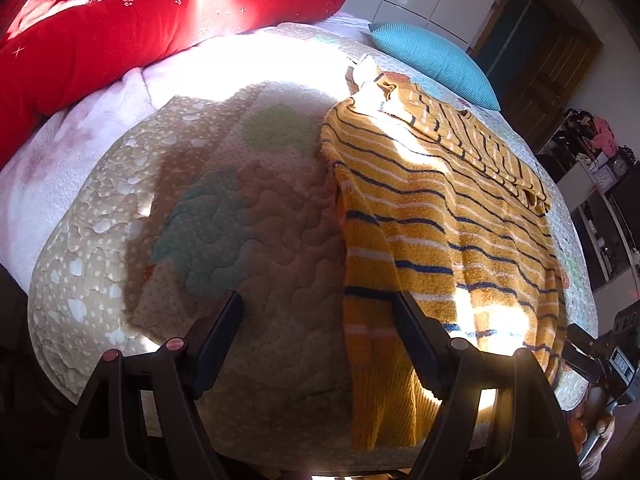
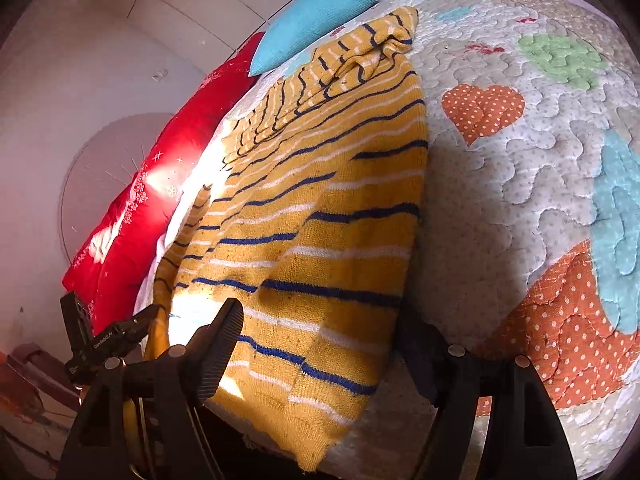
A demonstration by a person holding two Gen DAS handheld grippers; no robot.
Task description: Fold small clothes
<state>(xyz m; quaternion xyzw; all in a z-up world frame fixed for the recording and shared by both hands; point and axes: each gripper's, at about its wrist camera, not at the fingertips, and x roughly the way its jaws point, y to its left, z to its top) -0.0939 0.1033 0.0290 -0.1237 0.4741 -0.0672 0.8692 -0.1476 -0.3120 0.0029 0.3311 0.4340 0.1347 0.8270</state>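
A small yellow sweater with blue and white stripes (image 1: 448, 216) lies spread on the quilted bed, its hem hanging over the near edge. One sleeve (image 1: 484, 140) is folded across its far side. My left gripper (image 1: 320, 312) is open and empty, its right finger at the sweater's left edge. In the right wrist view the sweater (image 2: 320, 220) fills the middle. My right gripper (image 2: 320, 328) is open, its fingers either side of the sweater's hem, holding nothing. The other gripper shows at the edge of each view (image 1: 600, 356) (image 2: 104, 340).
A patchwork quilt (image 1: 248, 216) covers the bed. A red pillow (image 1: 132, 20) and a turquoise cushion (image 1: 436, 60) lie at its far end. A wooden door (image 1: 536, 60) and cluttered shelves (image 1: 600, 168) stand at the right.
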